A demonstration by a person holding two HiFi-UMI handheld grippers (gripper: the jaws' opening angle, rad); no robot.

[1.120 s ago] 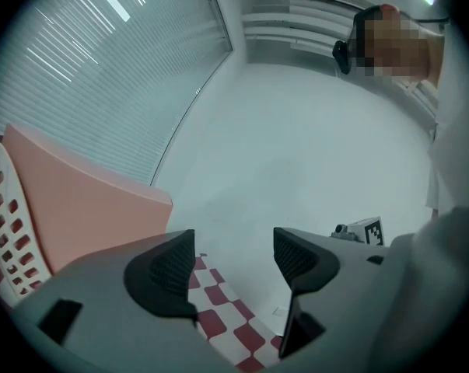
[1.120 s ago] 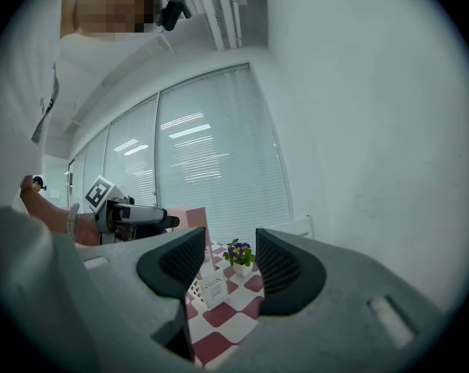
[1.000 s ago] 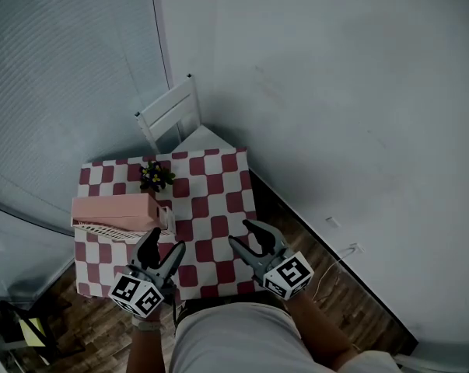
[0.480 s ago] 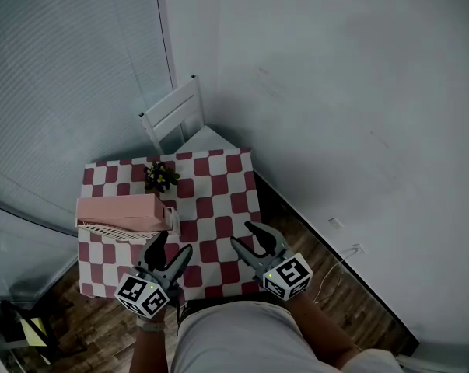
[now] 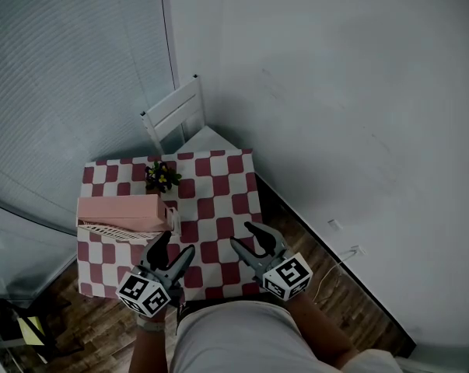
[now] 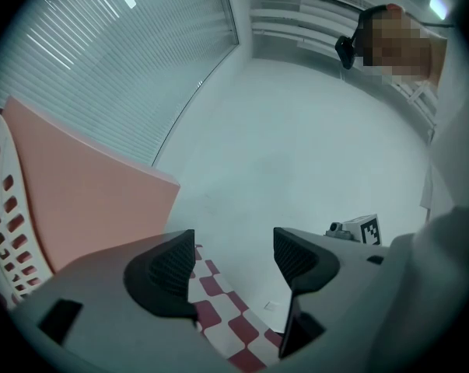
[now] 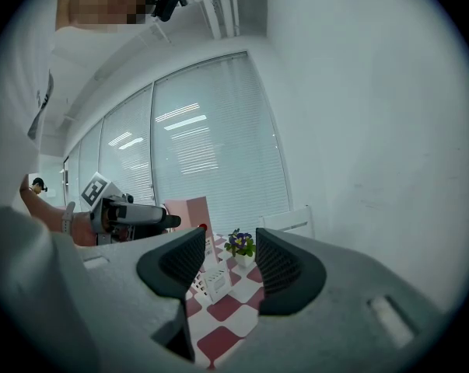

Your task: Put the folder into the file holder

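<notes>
In the head view a table (image 5: 218, 200) under a red-and-white checked cloth sits in the lower middle of the frame. A white chair (image 5: 174, 113) stands beyond its far edge, and window blinds (image 5: 71, 76) fill the upper left. The pink folder (image 5: 117, 210) is at the table's left side, right against the white lattice file holder (image 5: 108, 230). It appears to stand inside the holder, though neither view settles this. In the left gripper view the folder rises at the left of the frame, with the holder's perforated wall at the very edge. A small flower pot (image 5: 159, 176) stands behind the folder, toward the chair.

Both grippers hover at the table's near edge, side by side and apart from the folder. The left gripper (image 5: 178, 242) has its jaws spread wide with nothing between them — only cloth and wall show through the gap. The right gripper (image 5: 240, 233) has its jaws parted too, a little narrower and empty, with the flower pot framed in the distance between them.
</notes>
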